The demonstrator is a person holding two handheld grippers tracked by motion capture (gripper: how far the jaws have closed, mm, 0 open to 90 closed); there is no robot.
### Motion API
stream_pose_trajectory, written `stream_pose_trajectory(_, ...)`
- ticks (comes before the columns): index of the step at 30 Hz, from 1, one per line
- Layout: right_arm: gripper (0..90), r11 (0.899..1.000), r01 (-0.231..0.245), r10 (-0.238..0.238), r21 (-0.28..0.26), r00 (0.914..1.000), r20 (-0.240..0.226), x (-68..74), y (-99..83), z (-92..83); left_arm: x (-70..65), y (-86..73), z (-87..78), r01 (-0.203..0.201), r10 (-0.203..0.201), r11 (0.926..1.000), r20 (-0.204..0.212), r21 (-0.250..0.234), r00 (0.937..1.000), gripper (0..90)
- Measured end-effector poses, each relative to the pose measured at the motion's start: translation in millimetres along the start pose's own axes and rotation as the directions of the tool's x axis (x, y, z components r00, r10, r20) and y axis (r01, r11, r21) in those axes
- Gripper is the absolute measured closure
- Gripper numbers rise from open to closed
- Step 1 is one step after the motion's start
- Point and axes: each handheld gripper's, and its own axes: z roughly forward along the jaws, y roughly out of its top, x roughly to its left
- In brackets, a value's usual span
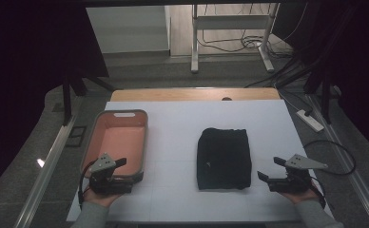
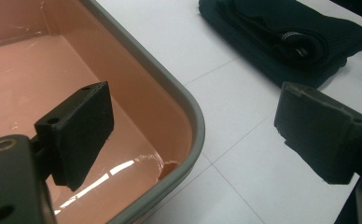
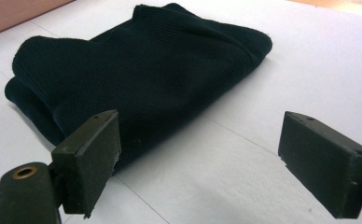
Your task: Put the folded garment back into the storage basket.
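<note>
A dark folded garment (image 1: 222, 159) lies near the middle of the white counter (image 1: 173, 128), toward the near edge. A pink tub (image 1: 118, 140) sits along the left edge. The left tool (image 1: 116, 169) hovers over the tub's near corner, jaws wide apart and empty. The right tool (image 1: 270, 169) waits just beside the garment's right side, equally wide and empty. I'd guess the cloth goes into the tub; pinch the thick folded edge low, through all layers. Bare counter between them leaves an easy path.
</note>
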Motion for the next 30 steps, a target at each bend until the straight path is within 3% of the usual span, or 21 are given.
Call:
stream_pose_trajectory(10, 15.2, 1.000, 0.024, -0.024, 0.004, 0.9997, -0.009, 3.3, -0.4, 0.5, -0.7, 0.1, -0.5, -0.001, 0.001, 1.0000, 0.000, -0.003, 1.0000, 12.1)
stream_pose_trajectory(16, 15.4, 1.000, 0.024, -0.024, 0.004, 0.9996, -0.012, 2.7, -0.8, 0.9, 0.1, 0.8, -0.9, 0.018, -0.018, 0.9998, 0.007, -0.004, 0.9998, 12.4)
stream_pose_trajectory(30, 15.4, 0.999, 0.031, -0.031, 0.022, 0.9995, -0.010, 2.7, -2.1, 3.6, -2.7, 6.4, 3.3, 0.000, 0.000, 1.0000, 0.015, -0.004, 0.9999, 13.2)
